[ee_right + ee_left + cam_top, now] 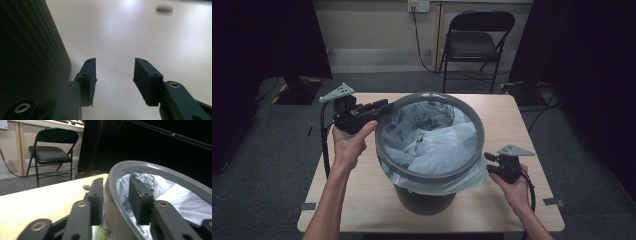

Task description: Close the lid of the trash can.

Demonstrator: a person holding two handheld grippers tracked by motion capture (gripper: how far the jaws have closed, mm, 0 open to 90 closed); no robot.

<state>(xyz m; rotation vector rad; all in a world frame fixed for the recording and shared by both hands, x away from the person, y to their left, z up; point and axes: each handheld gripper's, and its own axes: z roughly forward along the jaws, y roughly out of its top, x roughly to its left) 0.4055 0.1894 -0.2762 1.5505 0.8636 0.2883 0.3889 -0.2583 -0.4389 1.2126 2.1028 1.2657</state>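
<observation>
A dark bin (424,201) stands on the wooden table (512,112), lined with a white printed bag (437,145) whose edge spills out under a grey ring (480,135) on top. My left gripper (387,106) is at the ring's far left; in the left gripper view it (115,192) straddles the grey ring (150,168), one jaw outside and one inside against the bag (175,197), shut on it. My right gripper (488,163) is open low at the bin's right side. In the right gripper view it (115,75) holds nothing, with the ribbed bin wall (30,50) to its left.
A black folding chair (479,35) stands beyond the table's far edge, with a cable down the wall beside it. Black curtains hang at both sides. The table top (150,32) lies bare ahead of the right gripper.
</observation>
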